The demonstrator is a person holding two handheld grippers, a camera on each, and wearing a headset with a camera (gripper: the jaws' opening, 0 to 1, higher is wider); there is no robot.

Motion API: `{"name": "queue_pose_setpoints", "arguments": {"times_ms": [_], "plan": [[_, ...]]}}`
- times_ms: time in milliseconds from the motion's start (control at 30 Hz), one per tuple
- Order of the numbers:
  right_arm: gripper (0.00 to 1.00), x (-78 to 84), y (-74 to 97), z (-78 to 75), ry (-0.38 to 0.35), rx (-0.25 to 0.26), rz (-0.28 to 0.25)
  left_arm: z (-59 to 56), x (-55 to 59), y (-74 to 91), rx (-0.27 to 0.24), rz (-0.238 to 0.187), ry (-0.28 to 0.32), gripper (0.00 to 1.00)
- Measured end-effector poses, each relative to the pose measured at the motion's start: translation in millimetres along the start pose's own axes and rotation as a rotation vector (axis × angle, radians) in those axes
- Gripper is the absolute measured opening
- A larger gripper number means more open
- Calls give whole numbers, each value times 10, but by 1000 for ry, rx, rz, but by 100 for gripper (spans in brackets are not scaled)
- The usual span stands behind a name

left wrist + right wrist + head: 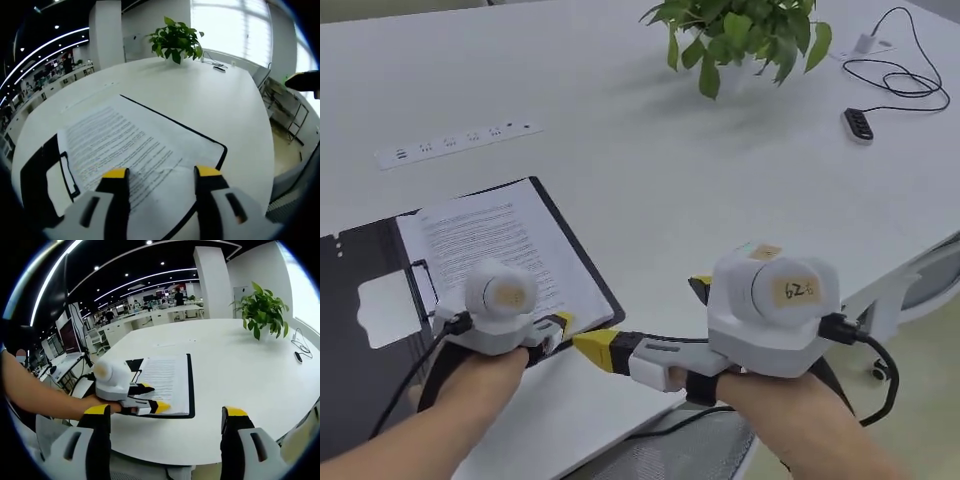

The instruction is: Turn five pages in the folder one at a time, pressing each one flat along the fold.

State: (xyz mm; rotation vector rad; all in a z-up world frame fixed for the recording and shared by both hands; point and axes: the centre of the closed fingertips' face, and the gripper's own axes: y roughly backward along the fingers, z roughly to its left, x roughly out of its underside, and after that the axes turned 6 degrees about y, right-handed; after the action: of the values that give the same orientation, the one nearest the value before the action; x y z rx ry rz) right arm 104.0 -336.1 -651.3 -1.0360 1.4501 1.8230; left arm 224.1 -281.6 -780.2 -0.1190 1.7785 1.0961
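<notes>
A black folder lies open at the table's near left, with a printed page on its right half. Over the page's near right corner hovers my left gripper, open; in its own view the yellow-tipped jaws stand apart above the text, with nothing between them. My right gripper is off the table's front edge to the right, pointing left toward the folder, open wide and empty. The right gripper view shows the left gripper at the corner of the page.
A potted plant stands at the far middle of the white table. A white power strip lies beyond the folder. A black remote with a cable sits at the far right. A chair stands past the table's right edge.
</notes>
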Motion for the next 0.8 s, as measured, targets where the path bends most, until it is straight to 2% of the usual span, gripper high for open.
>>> {"name": "queue_pose_setpoints", "arguments": {"times_ms": [233,333,500,633,800], "plan": [[90,15,-43,6,4,-7,11,31,22,19,9,-48,-10,46],[90,8,-67,10,3,-12,12,52,31,33,22,-94,-14,42],[89,16,-120,15,2,-21,20,83,60,61,28,-131,-20,30],[89,26,-178,32,4,-32,30,85,40,60,27,-139,-18,27],[88,28,-273,41,11,-45,44,131,35,53,16,-144,-22,15]]}}
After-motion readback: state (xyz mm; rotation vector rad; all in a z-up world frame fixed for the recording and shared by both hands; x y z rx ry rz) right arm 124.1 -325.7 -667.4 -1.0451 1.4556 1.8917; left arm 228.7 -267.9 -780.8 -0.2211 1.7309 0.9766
